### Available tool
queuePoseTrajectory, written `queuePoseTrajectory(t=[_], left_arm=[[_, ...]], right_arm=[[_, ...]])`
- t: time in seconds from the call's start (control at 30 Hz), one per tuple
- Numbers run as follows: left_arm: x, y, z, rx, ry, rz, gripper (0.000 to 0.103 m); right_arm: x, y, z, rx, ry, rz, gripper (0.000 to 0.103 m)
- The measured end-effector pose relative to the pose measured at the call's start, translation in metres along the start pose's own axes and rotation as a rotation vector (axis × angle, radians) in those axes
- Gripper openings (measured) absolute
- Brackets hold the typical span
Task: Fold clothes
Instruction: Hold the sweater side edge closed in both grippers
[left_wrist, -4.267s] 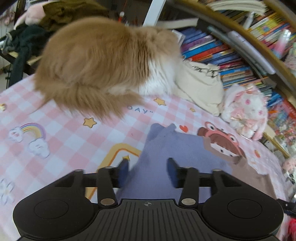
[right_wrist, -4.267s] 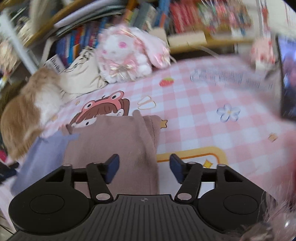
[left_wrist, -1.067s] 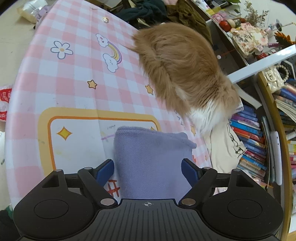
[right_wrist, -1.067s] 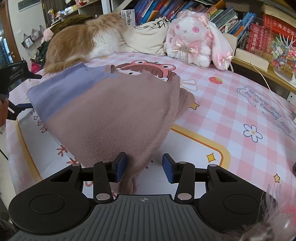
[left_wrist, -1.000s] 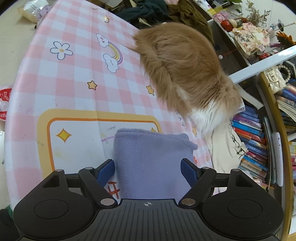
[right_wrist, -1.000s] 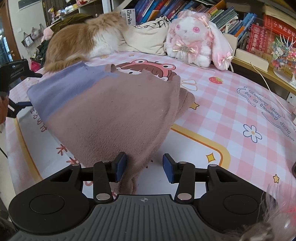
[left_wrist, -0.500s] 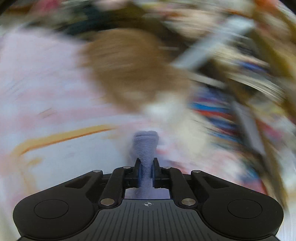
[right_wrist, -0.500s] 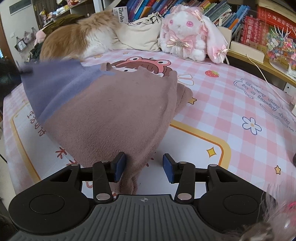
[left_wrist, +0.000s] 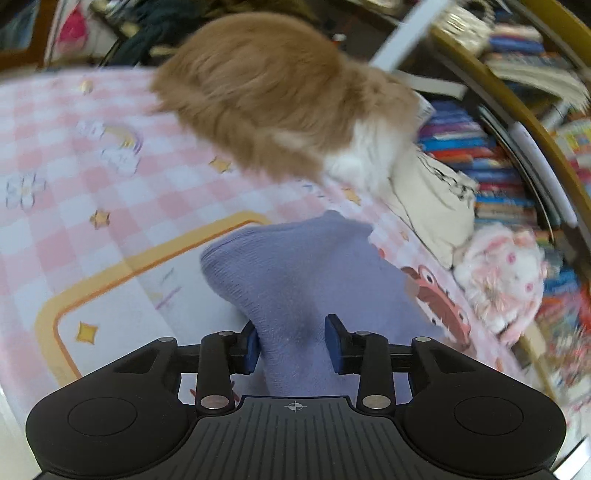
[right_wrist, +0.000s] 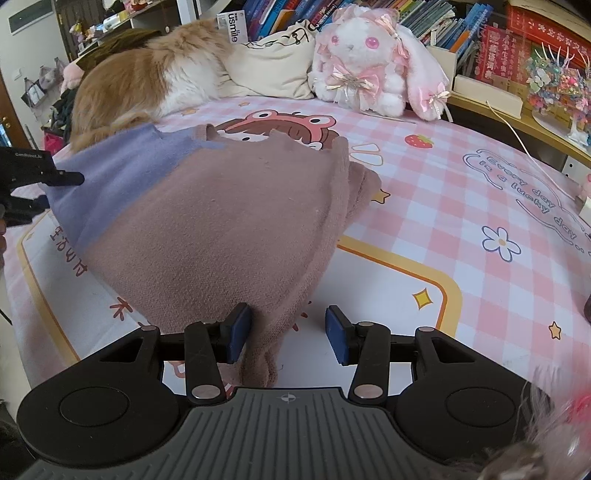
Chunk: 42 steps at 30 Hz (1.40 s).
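- Fleece garment, soft and fuzzy, in lilac-purple and dusty pink-brown (right_wrist: 221, 221), lies loosely bunched on the pink checked bench cover (right_wrist: 461, 206), purple part at the left, brown part spreading to the near right.
- Left gripper (left_wrist: 291, 345): fingers are opening, the purple end (left_wrist: 295, 280) rising in a rounded fold between them; pads look just clear of it.
- Right gripper (right_wrist: 284, 332): fingers parted, a twisted brown hem beside the left pad, not pinched.
- Ginger-and-white cat (right_wrist: 147, 77) lies at the far left, just beyond the purple edge.
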<state>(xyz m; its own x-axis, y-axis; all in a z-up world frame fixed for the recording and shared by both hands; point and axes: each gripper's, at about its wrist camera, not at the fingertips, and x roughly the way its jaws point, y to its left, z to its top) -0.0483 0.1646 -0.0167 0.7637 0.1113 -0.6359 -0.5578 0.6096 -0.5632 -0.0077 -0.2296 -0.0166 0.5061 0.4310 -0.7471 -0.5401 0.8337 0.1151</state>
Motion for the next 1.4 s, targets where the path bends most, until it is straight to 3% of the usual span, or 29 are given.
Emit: queuePoseTrajectory(t=[0.2,0.33,0.53,0.7,0.97,1.07,1.17,1.4], left_arm=[[0.003,0.019,-0.001,-0.154,0.007,-0.050,0.035],[0.004,0.023,0.001,-0.181,0.025,-0.067,0.036],[0.005,0.024,0.001,-0.235,0.081,-0.168,0.074],[0.013,0.017,0.003,-0.243,0.106,-0.184,0.078],[0.020,0.021,0.007,-0.340,0.087,-0.166,0.069],[0.021,0.024,0.007,-0.361,0.090,-0.147,0.047],[0.024,0.031,0.010,-0.367,0.105,-0.138,0.033],[0.025,0.037,0.013,-0.321,0.123,-0.143,0.022]], right_arm=[[0.000,0.001,0.000,0.011,0.001,-0.010,0.042],[0.001,0.002,0.001,0.015,0.002,-0.016,0.042],[0.002,0.003,0.000,0.024,-0.002,-0.023,0.042],[0.002,0.004,-0.001,0.028,-0.007,-0.033,0.043],[0.002,0.008,0.001,0.036,-0.006,-0.043,0.042],[0.003,0.011,0.002,0.033,-0.005,-0.044,0.042],[0.005,0.015,0.005,0.027,-0.004,-0.045,0.042],[0.008,0.019,0.008,0.024,-0.002,-0.052,0.042]])
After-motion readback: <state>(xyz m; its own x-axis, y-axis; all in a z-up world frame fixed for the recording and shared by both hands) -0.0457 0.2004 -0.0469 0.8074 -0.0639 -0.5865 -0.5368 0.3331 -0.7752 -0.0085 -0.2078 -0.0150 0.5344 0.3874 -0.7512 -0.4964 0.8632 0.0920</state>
